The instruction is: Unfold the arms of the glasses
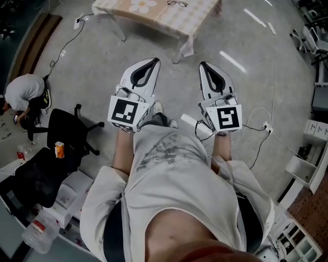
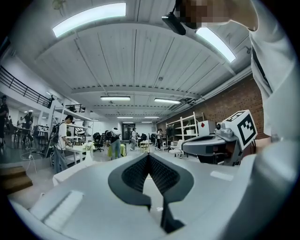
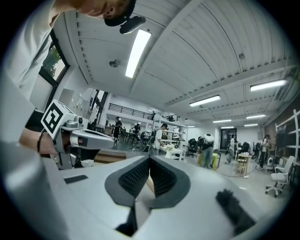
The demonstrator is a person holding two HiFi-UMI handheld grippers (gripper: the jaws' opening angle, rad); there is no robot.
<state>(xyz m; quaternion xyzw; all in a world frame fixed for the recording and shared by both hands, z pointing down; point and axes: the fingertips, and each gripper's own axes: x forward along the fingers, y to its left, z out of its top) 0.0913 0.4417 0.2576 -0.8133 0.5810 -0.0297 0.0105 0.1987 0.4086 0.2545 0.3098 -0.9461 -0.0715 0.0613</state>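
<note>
Closest to each gripper camera, the jaws are clenched on nothing. The ribbed pads of the left gripper point(image 2: 149, 157) meet at the tips with only an empty diamond gap behind them, and the right gripper point(image 3: 150, 160) shows the same. Both point level, side by side, with open floor point(image 1: 102, 56) under the tips.

Well ahead of the tips, roughly between the lines the two grippers point along, the glasses point(image 1: 177, 3) lie on the far part of a table point(image 1: 169, 20) under a checked cloth. They are too small from here for me to tell whether the arms are folded or which way the frame faces. An office chair point(image 1: 66, 133) and a crouching person point(image 1: 23, 94) are off to the left of the left gripper, well apart from my line in.

I judge this to be the approach, with no contact yet. To do it well I would:

- Close in on the table edge and part both pairs of jaws before coming near the frame.
- Come in low along the cloth.
- Steady the front of the frame at its corner with one gripper, staying off the lenses.
- Catch a single arm near its free end with the other gripper and swing it around the hinge, not pull it.

The frame looks thin, so I expect it to slide on the cloth unless pinned lightly.
</note>
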